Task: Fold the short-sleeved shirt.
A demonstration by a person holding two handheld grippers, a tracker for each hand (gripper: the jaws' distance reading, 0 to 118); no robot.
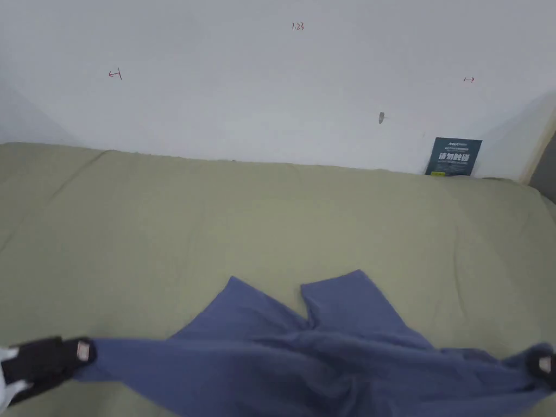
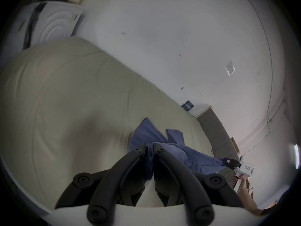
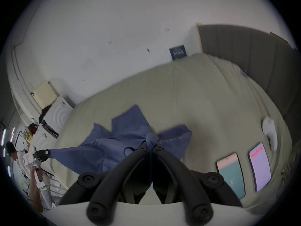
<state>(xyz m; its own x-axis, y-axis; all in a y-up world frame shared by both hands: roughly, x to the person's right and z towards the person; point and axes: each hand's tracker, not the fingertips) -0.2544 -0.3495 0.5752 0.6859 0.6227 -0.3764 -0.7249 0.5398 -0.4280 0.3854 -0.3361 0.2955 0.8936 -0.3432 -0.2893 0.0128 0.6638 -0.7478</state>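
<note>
A blue short-sleeved shirt (image 1: 304,347) is stretched across the near edge of a pale green bed (image 1: 271,217). Its far part lies crumpled on the bed in two flaps. My left gripper (image 1: 81,352) is shut on the shirt's left end at the lower left of the head view. In the left gripper view the blue cloth (image 2: 162,136) runs between the closed jaws of that gripper (image 2: 149,147). My right gripper (image 1: 543,365) is shut on the right end. In the right gripper view a bunch of shirt (image 3: 130,131) sits pinched in the right gripper (image 3: 150,147).
A white wall (image 1: 271,81) rises behind the bed, with a dark blue sign (image 1: 453,156) leaning at its foot on the right. Two lit screens (image 3: 244,170) and a white object (image 3: 269,131) lie on the bed to the right. White furniture (image 3: 55,115) stands past the bed's left end.
</note>
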